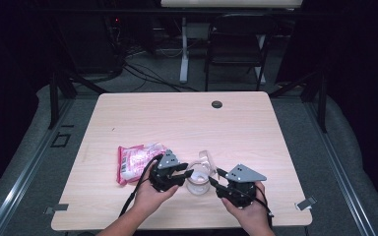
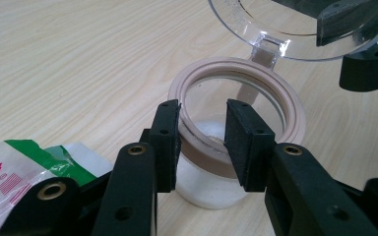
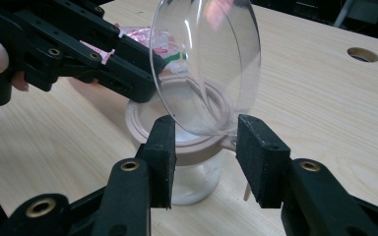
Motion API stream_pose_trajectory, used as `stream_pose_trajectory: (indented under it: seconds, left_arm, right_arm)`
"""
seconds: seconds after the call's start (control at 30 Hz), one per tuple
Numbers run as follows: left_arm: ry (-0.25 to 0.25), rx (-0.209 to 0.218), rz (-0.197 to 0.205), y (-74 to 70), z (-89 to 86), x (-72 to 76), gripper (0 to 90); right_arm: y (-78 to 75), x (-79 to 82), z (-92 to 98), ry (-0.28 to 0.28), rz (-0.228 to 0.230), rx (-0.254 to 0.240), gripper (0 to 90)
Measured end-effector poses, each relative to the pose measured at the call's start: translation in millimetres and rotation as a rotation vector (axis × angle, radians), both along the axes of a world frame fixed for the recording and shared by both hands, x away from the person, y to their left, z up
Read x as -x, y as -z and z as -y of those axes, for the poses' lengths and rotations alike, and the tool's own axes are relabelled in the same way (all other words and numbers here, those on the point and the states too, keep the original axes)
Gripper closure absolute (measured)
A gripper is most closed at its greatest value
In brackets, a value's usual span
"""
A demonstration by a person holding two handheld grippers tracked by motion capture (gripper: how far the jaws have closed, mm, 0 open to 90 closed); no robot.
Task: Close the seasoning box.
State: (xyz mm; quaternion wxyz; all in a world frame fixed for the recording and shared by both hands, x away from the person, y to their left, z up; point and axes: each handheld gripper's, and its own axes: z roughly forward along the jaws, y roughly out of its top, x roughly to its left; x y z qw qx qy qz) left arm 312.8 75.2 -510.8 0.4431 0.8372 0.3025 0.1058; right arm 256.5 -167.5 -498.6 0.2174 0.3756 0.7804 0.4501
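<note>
Both forearms reach in from the near tabletop (image 1: 128, 123) edge, the left gripper (image 1: 186, 173) and right gripper (image 1: 215, 178) aimed at each other across the jar (image 1: 197, 181), each with fingers (image 2: 169, 142) parted astride its rim, neither clamped.

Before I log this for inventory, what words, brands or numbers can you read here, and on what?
None can be read.
Pink and white packet: red printing and a red emblem beside a green and white edge in the left gripper view, too blurred to read.
Clear jar, its tan rim and hinged clear lid: no text.
</note>
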Motion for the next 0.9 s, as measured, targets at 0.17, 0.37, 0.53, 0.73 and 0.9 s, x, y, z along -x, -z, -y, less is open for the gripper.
stream_pose_trajectory:
  seconds: [0.17, 0.37, 0.53, 0.73, 0.9]
  left_arm:
    - [-0.001, 0.002, 0.001, 0.3, -0.1, 0.1, 66.4]
    - [-0.001, 0.002, 0.001, 0.3, -0.1, 0.1, 66.5]
    - [-0.002, 0.003, 0.0, 0.3, -0.1, 0.2, 66.5]
    - [-0.003, 0.003, 0.0, 0.3, -0.1, 0.3, 66.5]
    - [-0.006, 0.008, -0.011, 0.2, -0.2, -0.1, 66.5]
  right_arm:
    - [0.6, -2.3, 5.6, 0.016, -0.013, -0.017, 61.9]
    - [1.8, -4.6, 10.9, 0.037, -0.023, -0.032, 64.2]
    - [3.0, -6.3, 15.6, 0.051, -0.033, -0.044, 64.4]
    - [5.6, -7.9, 15.5, 0.049, -0.04, -0.044, 62.8]
    - [10.7, -10.6, 14.9, 0.058, -0.059, -0.069, 59.6]
